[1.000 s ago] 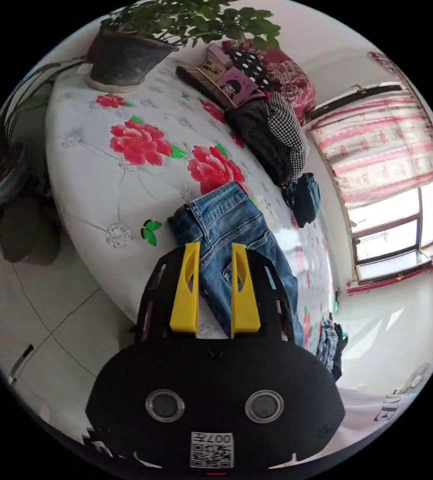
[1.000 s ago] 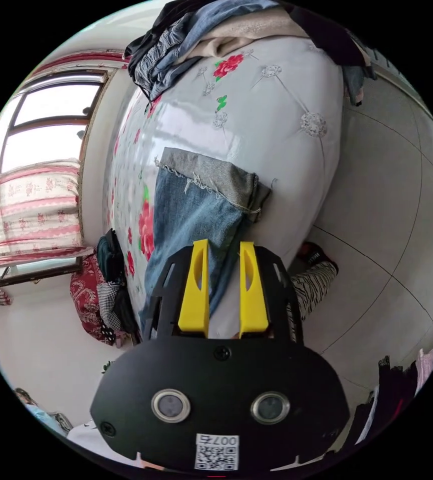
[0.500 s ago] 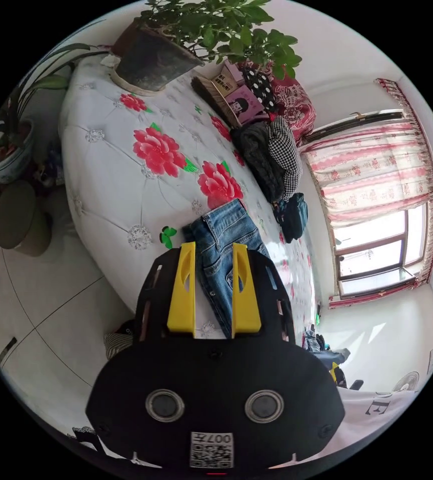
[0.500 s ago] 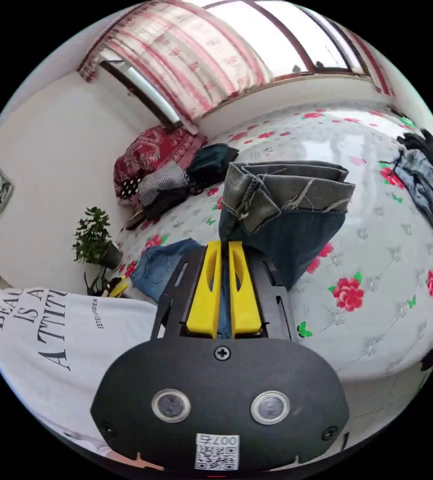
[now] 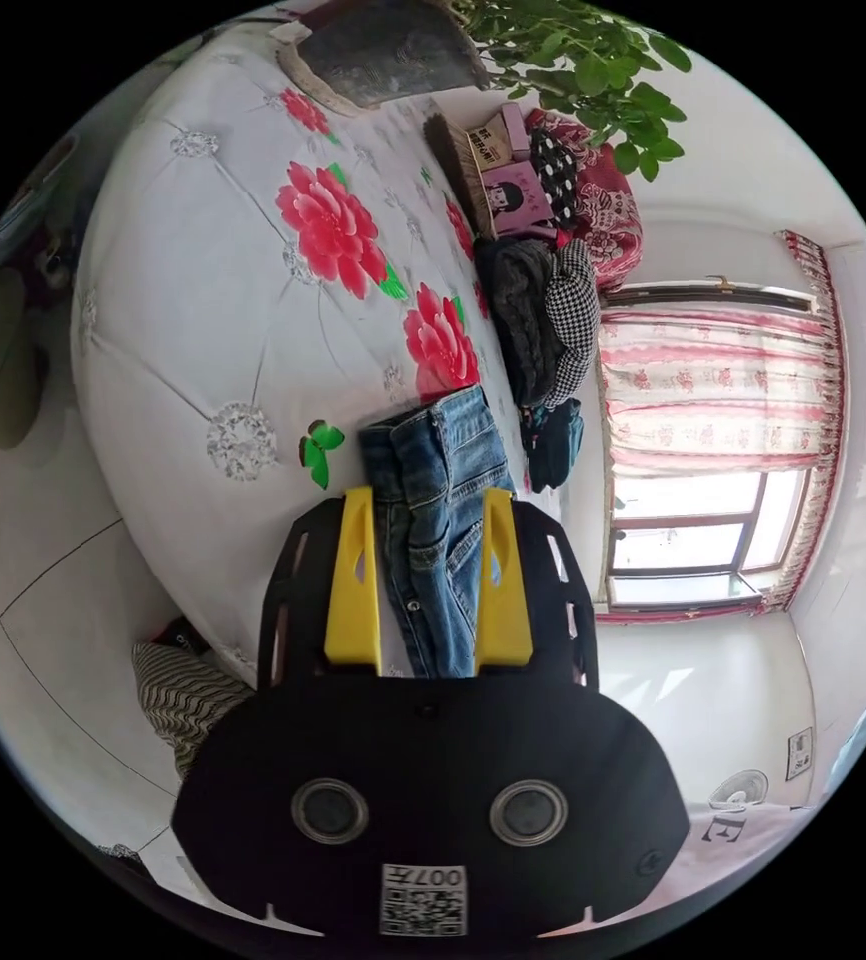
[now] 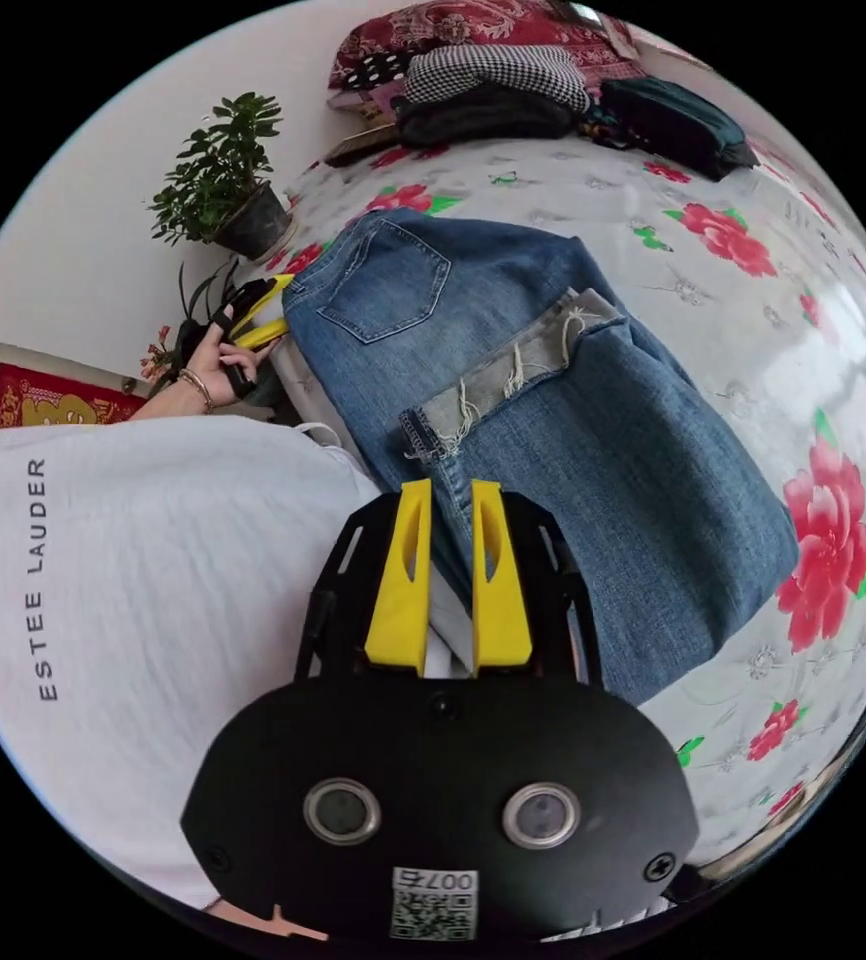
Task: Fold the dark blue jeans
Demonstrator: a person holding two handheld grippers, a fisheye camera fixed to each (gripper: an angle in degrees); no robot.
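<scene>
We see the jeans (image 6: pixel 553 400) lying on the flowered bed (image 6: pixel 753 300), legs folded back so the frayed hems (image 6: pixel 498 375) rest over the thighs. Our left gripper (image 5: pixel 428 575) stands wide astride the waistband (image 5: pixel 423 440); our right gripper (image 6: pixel 450 575) is narrowly parted over the fabric's edge, gripping nothing.

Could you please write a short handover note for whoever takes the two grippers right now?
Left gripper: jaws open, straddling the waistband end of the jeans without pressing it.
Right gripper: jaws apart and holding nothing, at the near edge of the jeans.
Jeans: flat on the flowered bed cover, legs folded over once so the frayed hems lie just below the back pocket.
Done: the first lengthwise fold.
Left: probably one more fold to make a compact stack, then smoothing.
</scene>
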